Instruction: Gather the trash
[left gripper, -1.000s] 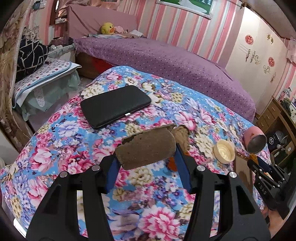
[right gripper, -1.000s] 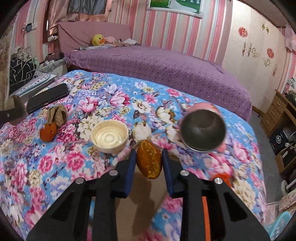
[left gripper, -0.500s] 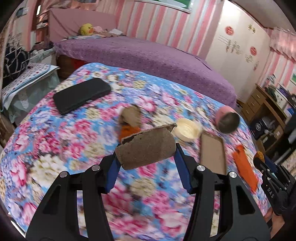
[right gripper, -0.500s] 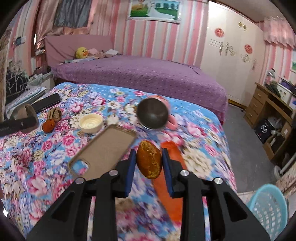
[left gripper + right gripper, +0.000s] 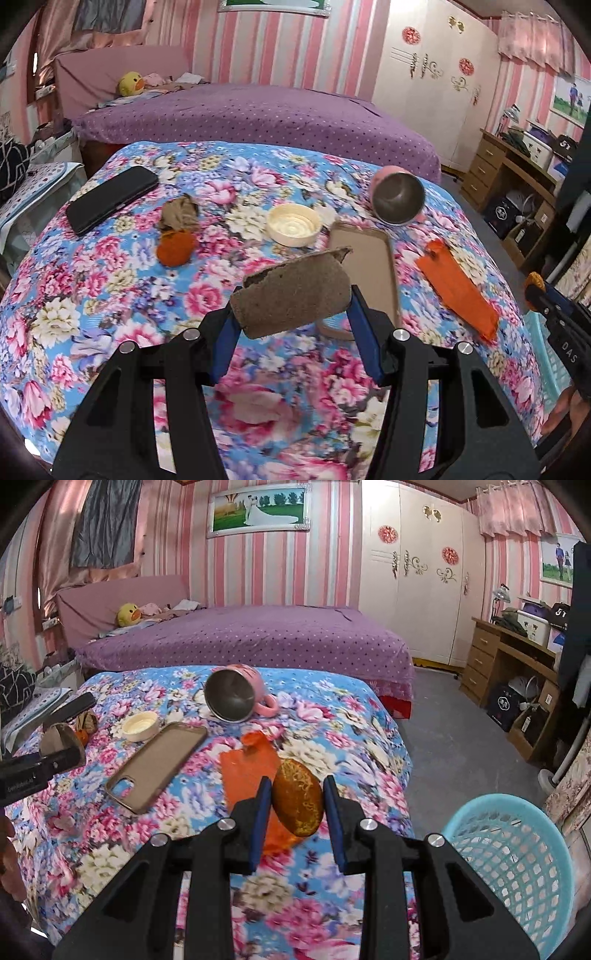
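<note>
My left gripper (image 5: 291, 314) is shut on a torn brown cardboard tube (image 5: 295, 288), held above the floral bedspread (image 5: 92, 314). In the right wrist view my right gripper (image 5: 296, 790) is shut on a piece of orange peel (image 5: 297, 805), over the bed's right edge. A light blue plastic basket (image 5: 517, 853) stands on the floor just right of it. On the bed lie an orange wrapper (image 5: 458, 288), a crumpled brown paper (image 5: 181, 214) and an orange fruit (image 5: 175, 249). The left gripper with its tube (image 5: 59, 742) shows at the left edge of the right wrist view.
Also on the bed are a black phone (image 5: 110, 199), a tan phone case (image 5: 369, 266), a cream lid (image 5: 293, 225) and a tipped pink mug (image 5: 397, 199). A purple bed (image 5: 258, 638) lies behind. A wooden desk (image 5: 509, 657) stands at the right.
Both grippers have swung to the right across the bed, each still holding its item. The blue basket has come fully into the right wrist view.
</note>
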A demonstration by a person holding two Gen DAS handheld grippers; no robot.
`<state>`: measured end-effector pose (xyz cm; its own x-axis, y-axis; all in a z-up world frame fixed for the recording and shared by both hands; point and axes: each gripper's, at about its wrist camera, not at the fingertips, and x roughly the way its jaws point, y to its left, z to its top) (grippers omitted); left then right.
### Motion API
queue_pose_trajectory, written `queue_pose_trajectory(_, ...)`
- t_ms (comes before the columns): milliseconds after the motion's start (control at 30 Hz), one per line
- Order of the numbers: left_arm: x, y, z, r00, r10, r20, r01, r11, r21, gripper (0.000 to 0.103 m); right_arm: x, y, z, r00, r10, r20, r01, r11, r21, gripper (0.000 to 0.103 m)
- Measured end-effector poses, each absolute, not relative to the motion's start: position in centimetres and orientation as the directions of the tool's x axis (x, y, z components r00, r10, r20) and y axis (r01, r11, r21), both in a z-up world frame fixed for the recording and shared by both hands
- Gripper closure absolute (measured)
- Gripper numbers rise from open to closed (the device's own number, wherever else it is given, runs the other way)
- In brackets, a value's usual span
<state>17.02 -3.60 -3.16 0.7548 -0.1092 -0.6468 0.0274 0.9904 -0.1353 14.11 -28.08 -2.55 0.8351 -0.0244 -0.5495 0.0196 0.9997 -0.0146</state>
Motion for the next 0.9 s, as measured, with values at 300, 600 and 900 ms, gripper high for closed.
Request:
queue_pose_trajectory(300,16.9,-5.6,-3.1,0.767,-0.109,-0.632,0.035,0.991,-0.128,0.049,14.2,-28.4,-3.3,0.828,-0.011,-0.561,-0.007,1.000,-0.030,0.074)
queue_pose_trajectory(600,16.9,-7.7,-3.5,0.770,-0.097,-0.630,0.047,0.994,-0.096,0.049,13.9,-30.3,-3.2,0.830,-0.007,-0.558,-0.005,1.000,-0.019,0.074)
queue_pose_trajectory(900,16.3,-9.8,-3.2,0.785,-0.106,-0.610,0.071,0.994,-0.082,0.049,12.8,-33.6,-2.7,0.838,-0.041,-0.544,0.043,0.999,-0.009,0.074)
